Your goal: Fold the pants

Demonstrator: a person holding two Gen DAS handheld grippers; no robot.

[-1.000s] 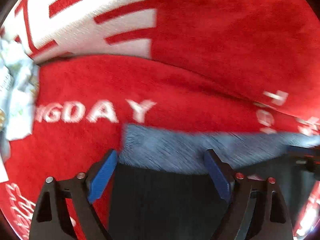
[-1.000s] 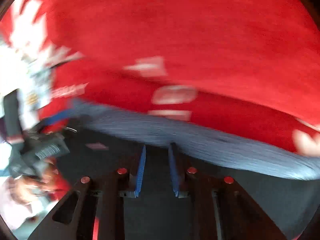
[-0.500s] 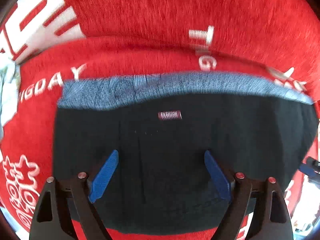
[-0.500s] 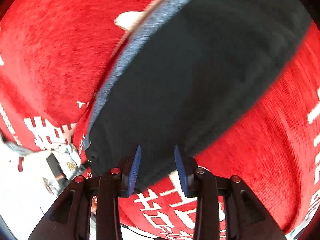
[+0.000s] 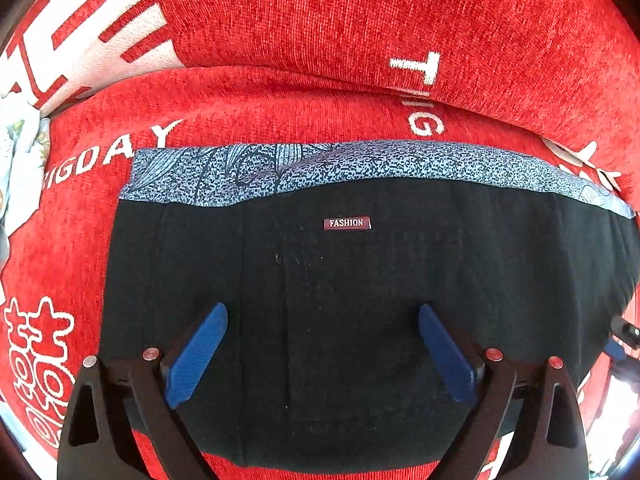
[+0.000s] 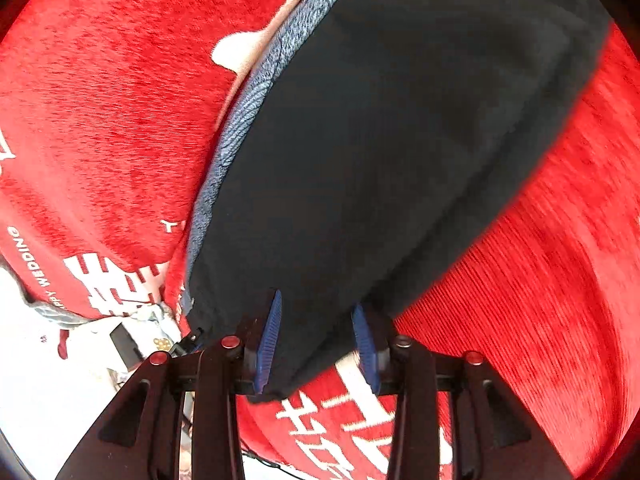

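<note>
The black pants (image 5: 360,300) lie folded flat on a red sofa seat, with a blue patterned strip (image 5: 360,164) along the far edge and a small "FASHION" label (image 5: 346,223). My left gripper (image 5: 322,316) hovers wide open above the middle of the pants, holding nothing. In the right wrist view the pants (image 6: 392,128) stretch away up and to the right. My right gripper (image 6: 316,308) is open, its blue pads either side of the pants' near corner without pinching it.
The red sofa cover (image 5: 360,20) with white lettering rises into a backrest behind the pants. A crumpled pale cloth (image 5: 20,152) lies at the far left. Beyond the seat edge is a white floor with clutter (image 6: 80,360).
My left gripper pulled back, so the whole folded pants came into view. My right gripper swung round to the pants' end and its jaws opened wider.
</note>
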